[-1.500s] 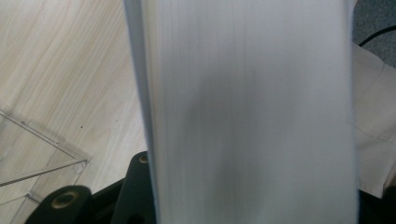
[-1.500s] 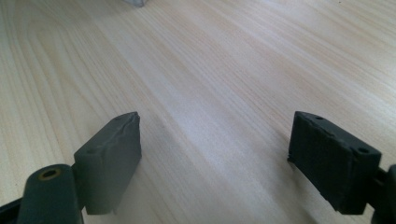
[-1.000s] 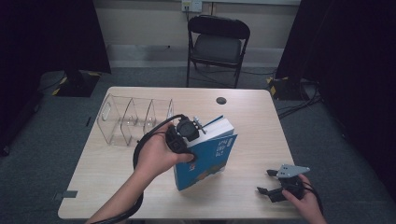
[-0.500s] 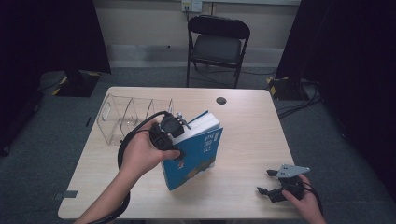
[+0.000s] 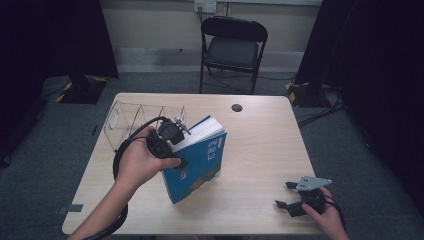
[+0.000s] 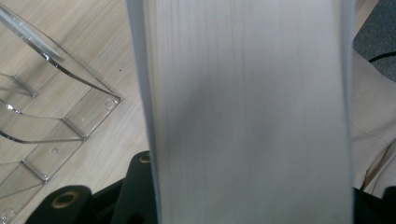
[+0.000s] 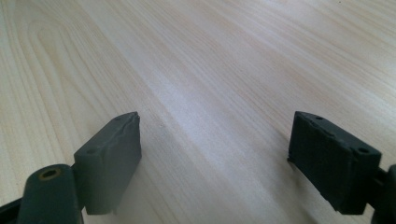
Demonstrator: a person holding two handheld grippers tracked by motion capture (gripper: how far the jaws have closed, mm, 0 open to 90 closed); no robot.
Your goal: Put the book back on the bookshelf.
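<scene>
Left forearm: enters from the bottom left of the high view and angles up toward the middle of the worktop.
Left hand (image 5: pixel 140 162): wrapped around the gripper's body, raised above the worktop.
Left gripper (image 5: pixel 176 142): clamped on a thick book, cable looping beside the wrist.
Right hand (image 5: pixel 327 217): low at the near right edge.
Right gripper (image 7: pixel 217 156): fingers (image 7: pixel 109 156) spread wide, nothing between them.

thick blue book (image 5: pixel 197 160) tilted, lifted above table.
</scene>
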